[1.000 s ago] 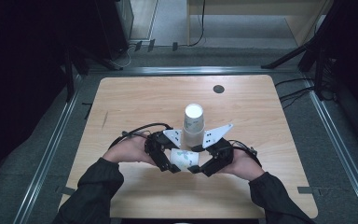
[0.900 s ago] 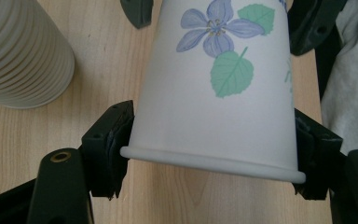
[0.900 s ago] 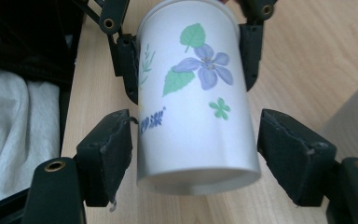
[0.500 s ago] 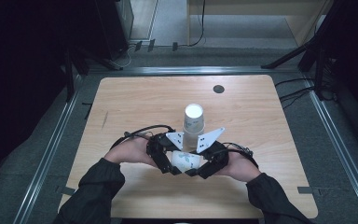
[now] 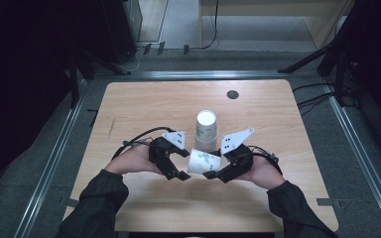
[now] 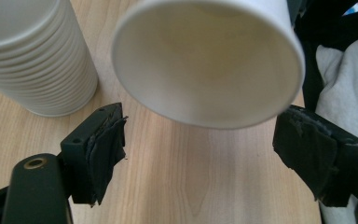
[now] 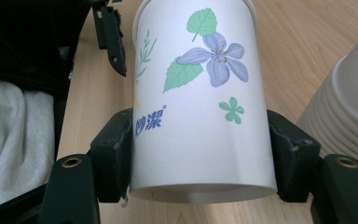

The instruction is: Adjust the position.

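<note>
Wooden bench [image 5: 144, 106] first, with a stack of inverted paper cups [image 5: 206, 130] near its centre. At the stack's six o'clock, a single paper cup [image 5: 204, 162] lies sideways off the surface: white, purple flower, green leaves, empty inside. Right gripper [image 5: 217, 174] fingers pinch its base; left gripper [image 5: 182, 163] fingers spread wide at its rim.

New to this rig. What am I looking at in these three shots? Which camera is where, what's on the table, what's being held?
No robot here: a person holds a handheld two-jaw gripper in each hand. The high view looks down on the wooden table. The other two cameras ride on the grippers and look along their black jaws. An upside-down stack of paper cups stands mid-table. The right gripper clamps a single flowered paper cup by its sides, lying sideways. The left gripper is open, facing the cup's open mouth, not touching it.
</note>
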{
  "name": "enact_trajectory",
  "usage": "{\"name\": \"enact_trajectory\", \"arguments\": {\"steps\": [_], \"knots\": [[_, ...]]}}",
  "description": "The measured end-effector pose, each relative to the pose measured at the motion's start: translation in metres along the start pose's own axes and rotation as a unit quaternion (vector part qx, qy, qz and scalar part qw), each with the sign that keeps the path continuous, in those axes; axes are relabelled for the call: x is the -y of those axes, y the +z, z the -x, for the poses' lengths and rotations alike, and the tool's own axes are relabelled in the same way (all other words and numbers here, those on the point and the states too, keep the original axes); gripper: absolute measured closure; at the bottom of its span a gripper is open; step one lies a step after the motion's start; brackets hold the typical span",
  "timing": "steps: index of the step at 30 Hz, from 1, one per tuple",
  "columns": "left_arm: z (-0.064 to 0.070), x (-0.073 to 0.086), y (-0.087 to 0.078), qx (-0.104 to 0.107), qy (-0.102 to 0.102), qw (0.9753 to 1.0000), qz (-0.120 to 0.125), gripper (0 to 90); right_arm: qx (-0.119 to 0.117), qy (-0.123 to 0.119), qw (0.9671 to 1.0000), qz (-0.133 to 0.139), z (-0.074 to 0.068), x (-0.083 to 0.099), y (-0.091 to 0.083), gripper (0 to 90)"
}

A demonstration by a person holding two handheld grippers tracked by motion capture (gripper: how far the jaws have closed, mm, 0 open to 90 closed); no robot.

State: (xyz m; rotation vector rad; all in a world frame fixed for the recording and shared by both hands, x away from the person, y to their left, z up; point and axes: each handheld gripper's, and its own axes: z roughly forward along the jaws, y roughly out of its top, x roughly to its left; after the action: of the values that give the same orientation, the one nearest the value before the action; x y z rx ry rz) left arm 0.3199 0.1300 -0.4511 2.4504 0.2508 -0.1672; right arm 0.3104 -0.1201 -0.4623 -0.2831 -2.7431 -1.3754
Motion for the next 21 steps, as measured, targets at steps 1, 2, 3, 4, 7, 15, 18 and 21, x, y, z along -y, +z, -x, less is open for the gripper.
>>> {"name": "enact_trajectory", "arguments": {"steps": [1, 2, 3, 4, 7, 15, 18, 21], "knots": [[0.000, 0.000, 0.000, 0.000, 0.000, 1.0000, 0.000, 16.1, 0.000, 0.000, 1.0000, 0.000, 0.000, 0.000, 0.000, 33.8], [0.001, 0.003, -0.001, -0.001, -0.010, 0.9999, 0.009, 16.0, -0.001, 0.001, 1.0000, 0.005, 0.001, -0.001, -0.002, 33.8], [0.001, 0.003, -0.001, -0.001, -0.010, 0.9999, 0.009, 16.0, -0.001, 0.001, 1.0000, 0.005, 0.001, -0.001, -0.002, 33.8], [0.001, 0.004, -0.002, -0.003, -0.011, 0.9998, 0.014, 16.0, -0.002, 0.001, 1.0000, 0.009, 0.002, -0.002, -0.003, 33.8], [0.003, 0.008, -0.003, -0.009, -0.017, 0.9994, 0.029, 16.0, -0.005, 0.001, 0.9999, 0.014, 0.003, -0.002, -0.004, 33.8], [0.007, 0.015, 0.001, -0.006, -0.043, 0.9953, 0.086, 16.0, -0.024, -0.001, 0.9994, 0.023, 0.004, -0.005, -0.003, 33.7], [0.007, 0.013, 0.004, -0.001, -0.041, 0.9947, 0.094, 16.0, -0.031, -0.001, 0.9992, 0.025, 0.004, -0.006, -0.001, 33.7], [0.007, 0.013, 0.004, 0.019, -0.035, 0.9921, 0.119, 16.4, -0.039, -0.006, 0.9989, 0.025, 0.003, -0.005, 0.000, 33.7]]}}
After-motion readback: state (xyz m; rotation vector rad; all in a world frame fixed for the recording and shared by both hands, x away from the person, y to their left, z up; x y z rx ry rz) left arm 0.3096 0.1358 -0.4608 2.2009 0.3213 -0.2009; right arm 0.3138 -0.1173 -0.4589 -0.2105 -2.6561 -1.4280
